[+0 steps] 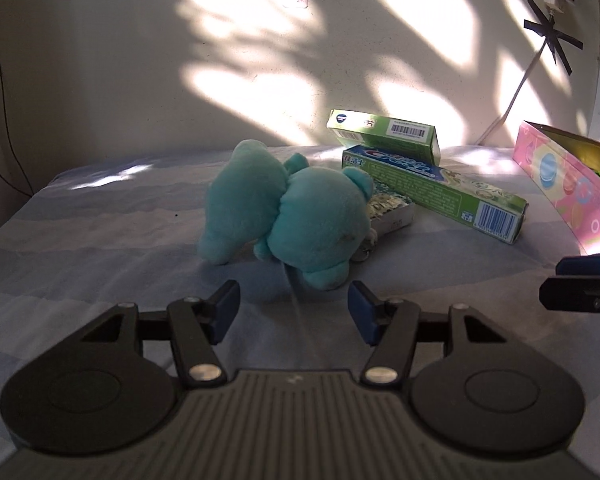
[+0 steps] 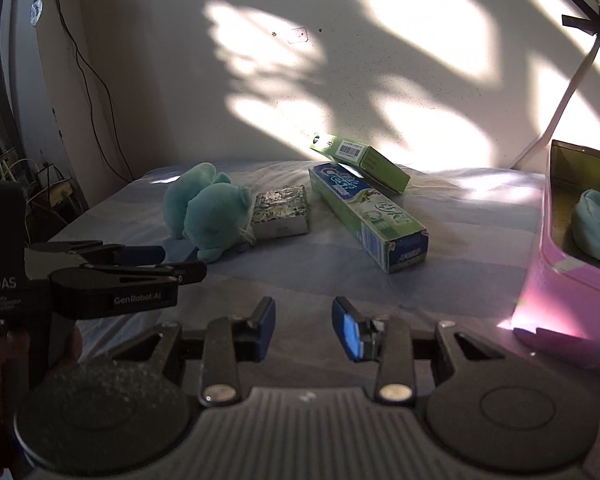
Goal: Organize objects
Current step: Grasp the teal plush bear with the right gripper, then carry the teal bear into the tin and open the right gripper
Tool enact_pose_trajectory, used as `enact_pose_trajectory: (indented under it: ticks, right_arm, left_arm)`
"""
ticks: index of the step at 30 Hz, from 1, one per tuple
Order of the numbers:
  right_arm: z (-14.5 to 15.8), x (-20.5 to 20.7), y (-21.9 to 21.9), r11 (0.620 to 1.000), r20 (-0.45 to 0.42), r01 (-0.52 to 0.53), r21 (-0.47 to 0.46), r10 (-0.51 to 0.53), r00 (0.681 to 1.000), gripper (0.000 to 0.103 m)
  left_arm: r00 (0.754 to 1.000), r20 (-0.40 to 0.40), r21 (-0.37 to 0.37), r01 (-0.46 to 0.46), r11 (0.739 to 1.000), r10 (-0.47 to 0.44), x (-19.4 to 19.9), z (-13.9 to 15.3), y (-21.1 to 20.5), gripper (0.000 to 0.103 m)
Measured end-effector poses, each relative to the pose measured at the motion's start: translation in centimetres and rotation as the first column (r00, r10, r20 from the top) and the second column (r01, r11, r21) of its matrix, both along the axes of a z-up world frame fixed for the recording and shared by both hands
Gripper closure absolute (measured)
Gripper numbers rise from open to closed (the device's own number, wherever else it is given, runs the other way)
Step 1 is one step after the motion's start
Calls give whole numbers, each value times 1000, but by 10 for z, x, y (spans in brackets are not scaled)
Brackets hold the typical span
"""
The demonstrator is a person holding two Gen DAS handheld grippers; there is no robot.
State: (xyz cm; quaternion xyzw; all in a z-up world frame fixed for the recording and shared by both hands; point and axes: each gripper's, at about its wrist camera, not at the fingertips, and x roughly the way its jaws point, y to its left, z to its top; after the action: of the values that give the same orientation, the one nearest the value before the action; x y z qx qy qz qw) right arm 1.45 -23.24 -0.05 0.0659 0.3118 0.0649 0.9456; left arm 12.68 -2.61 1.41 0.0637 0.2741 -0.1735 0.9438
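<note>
Where left tongs gape, plush toy ahead

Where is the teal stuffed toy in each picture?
Left wrist view: the teal stuffed toy sits in the middle, just ahead of the open left gripper.
Right wrist view: it lies left of middle.
Shared landmark: the toothpaste box, right of the toy in both.
</note>
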Motion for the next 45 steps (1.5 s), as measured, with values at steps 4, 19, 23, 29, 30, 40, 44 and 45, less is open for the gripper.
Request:
enact_pose_trajectory:
  ticks: [4,19,23,29,30,40,44,45]
  right_arm:
    - [8,25,17,999,11,-53,-12,53,999,70]
    - [-8,151,40,978,-42,-132,160,140,989,37]
    - [-17,153,41,961,-54,-168,222,184,981,48]
    - [1,120,51,977,33,-192,96,189,981,60]
    - [9,108,50,982,77,-183,49,179,981,60]
    - [-9,-26,61,817,173,-193,-544,333,927,48]
    - [-9,-48,28,926,118,-320,-199,346,931,21]
    - [-7,-51,17,943,128,-316,-108,328,936,21]
  left_arm:
    - [994,-53,-130,-104,986,98,16,1,31,39]
    - [965,-115,-237,-257,937,236,32,0,69,39]
    - [964,-119,-236,-262,936,239,34,0,70,39]
    - [962,-127,-237,-266,934,242,35,-2,71,37]
    - [962,-128,-237,-267,934,242,35,-2,71,37]
    - [972,-112,-247,-228,942,206,31,-1,68,33]
    - [992,-65,-378,-122,918,105,19,6,72,24]
    - [996,-49,-400,-86,912,73,15,8,71,24]
